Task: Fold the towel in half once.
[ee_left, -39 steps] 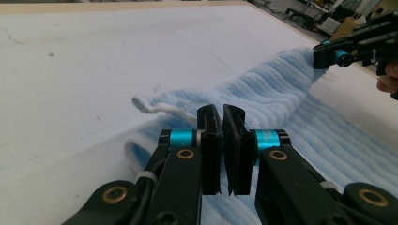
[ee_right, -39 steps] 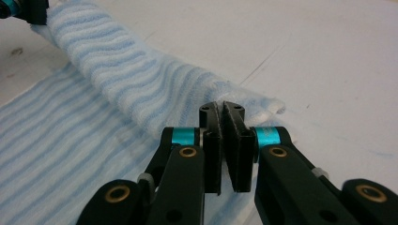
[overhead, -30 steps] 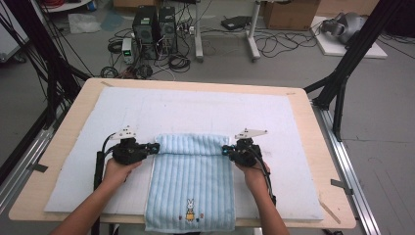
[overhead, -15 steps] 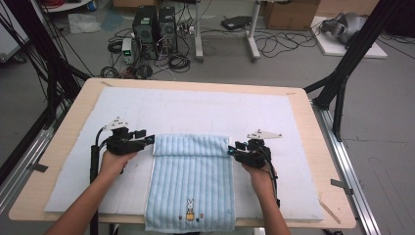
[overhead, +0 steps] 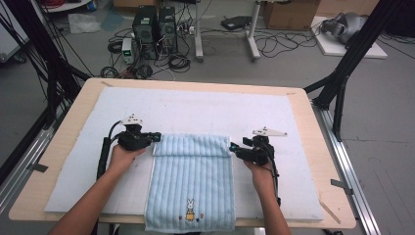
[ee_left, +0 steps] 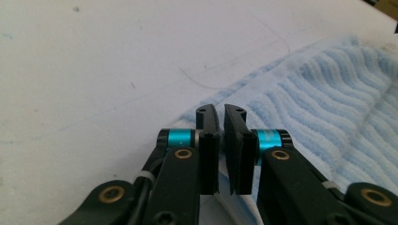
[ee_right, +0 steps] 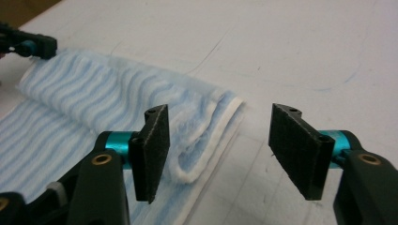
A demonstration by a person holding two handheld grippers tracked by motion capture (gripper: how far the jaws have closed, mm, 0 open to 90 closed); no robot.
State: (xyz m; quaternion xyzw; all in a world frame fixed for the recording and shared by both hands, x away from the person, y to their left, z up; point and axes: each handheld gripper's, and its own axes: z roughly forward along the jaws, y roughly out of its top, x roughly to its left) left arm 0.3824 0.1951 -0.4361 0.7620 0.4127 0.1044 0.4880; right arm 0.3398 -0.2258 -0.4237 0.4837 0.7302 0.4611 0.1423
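A blue striped towel is laid on the white mat of the desk, its far end turned back into 1 rolled fold. The left claw is clenched on nothing, its tips just beside the fold's left corner. The right claw has just been opening and is released, the fold's end lying apart between its jaws. The fold could spring back if left unpressed, or be dragged crooked if only 1 corner is regripped.
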